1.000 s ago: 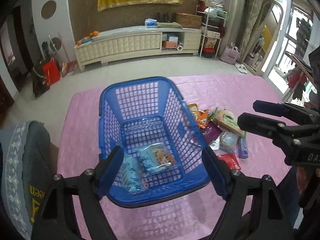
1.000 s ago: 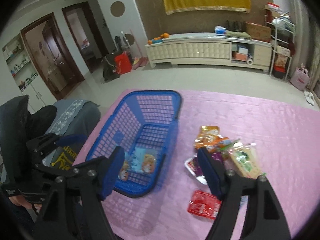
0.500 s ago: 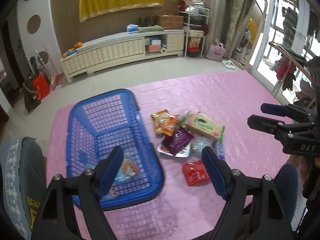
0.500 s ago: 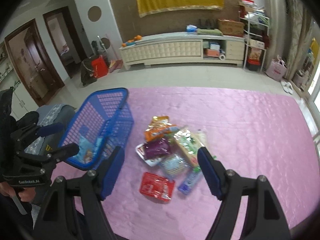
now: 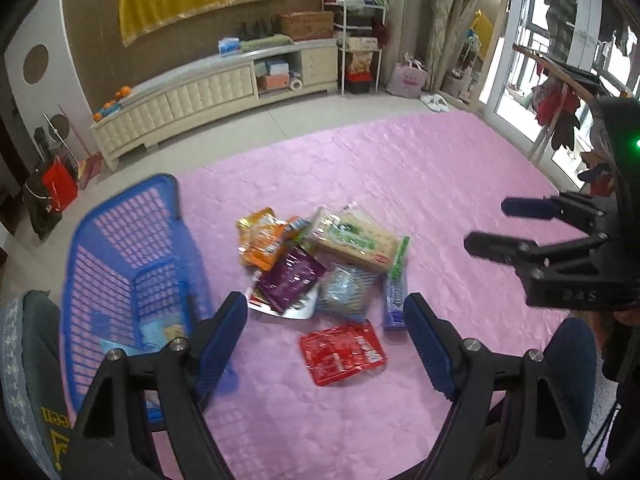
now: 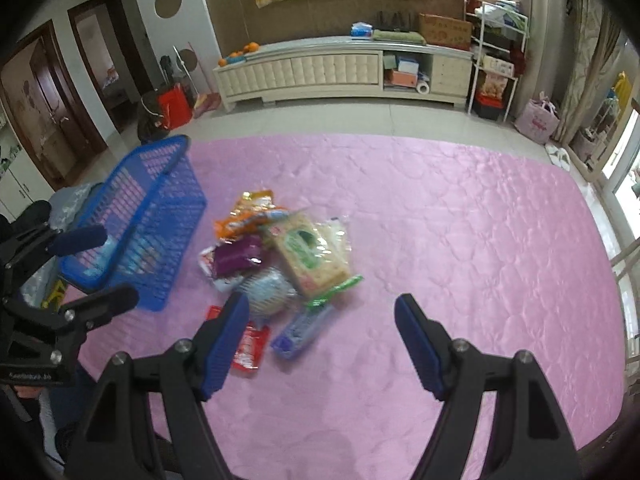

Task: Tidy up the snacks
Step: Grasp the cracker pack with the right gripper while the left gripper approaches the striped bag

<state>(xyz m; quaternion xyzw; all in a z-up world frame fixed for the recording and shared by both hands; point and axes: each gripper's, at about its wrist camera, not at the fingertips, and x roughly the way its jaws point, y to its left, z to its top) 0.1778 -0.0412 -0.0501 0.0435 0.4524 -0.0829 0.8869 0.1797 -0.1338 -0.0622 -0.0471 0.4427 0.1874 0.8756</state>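
Where cloth lies pink, blue basket (image 5: pixel 124 248), pale-blue packet (image 5: pixel 160 330) inside

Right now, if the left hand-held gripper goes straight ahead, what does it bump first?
Probably the red snack packet, lying on the pink cloth between the open left hand-held gripper fingers. Depth is hard to judge; the purple packet sits just beyond.

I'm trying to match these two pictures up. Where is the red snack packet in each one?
Left wrist view: red snack packet lies low in the middle, between the gripper's fingers, nearest of the pile.
Right wrist view: red snack packet sits lower left, partly behind the left finger.
Shared landmark: the blue basket, left of the pile.
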